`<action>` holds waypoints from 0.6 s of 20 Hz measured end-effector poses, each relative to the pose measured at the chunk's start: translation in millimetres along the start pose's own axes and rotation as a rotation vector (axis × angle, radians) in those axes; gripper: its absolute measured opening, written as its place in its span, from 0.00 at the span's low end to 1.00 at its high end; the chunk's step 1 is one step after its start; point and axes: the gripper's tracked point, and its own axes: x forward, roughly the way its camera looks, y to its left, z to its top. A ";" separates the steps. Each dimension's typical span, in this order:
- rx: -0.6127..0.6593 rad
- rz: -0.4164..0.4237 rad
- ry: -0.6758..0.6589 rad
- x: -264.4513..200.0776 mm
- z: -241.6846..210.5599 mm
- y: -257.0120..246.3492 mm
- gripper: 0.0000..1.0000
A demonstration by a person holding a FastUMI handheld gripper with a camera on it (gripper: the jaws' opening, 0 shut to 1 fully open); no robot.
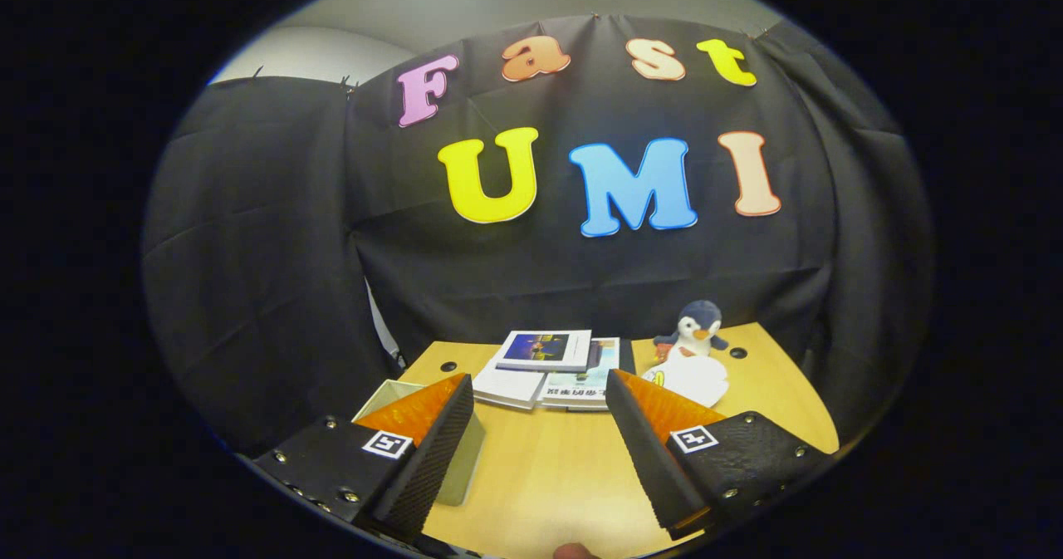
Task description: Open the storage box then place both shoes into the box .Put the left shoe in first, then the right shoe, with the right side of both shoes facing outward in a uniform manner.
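The storage box is sitting on the desk, mostly hidden behind the left finger — a pale corner and one side are showing, and whether it is standing open is hard to tell. Its inside is hidden, so progress with the shoes is staying unsettled. The gripper is hovering with fingers spread wide, holding nothing. Beyond the box, books and a toy penguin are resting.
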 end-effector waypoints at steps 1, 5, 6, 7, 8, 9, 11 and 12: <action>-0.015 -0.015 -0.019 -6.1 4.2 -10.3 0.97; -0.024 -0.037 -0.108 -29.0 21.0 -37.8 0.97; -0.026 -0.051 -0.126 -34.8 23.9 -46.0 0.97; -0.032 -0.065 -0.140 -38.5 25.9 -54.4 0.97; -0.044 -0.082 -0.149 -41.4 27.1 -61.5 0.97; -0.055 -0.096 -0.160 -45.3 29.0 -67.2 0.97; -0.061 -0.112 -0.173 -49.2 30.9 -73.4 0.97; -0.053 -0.113 -0.180 -50.7 31.4 -74.5 0.97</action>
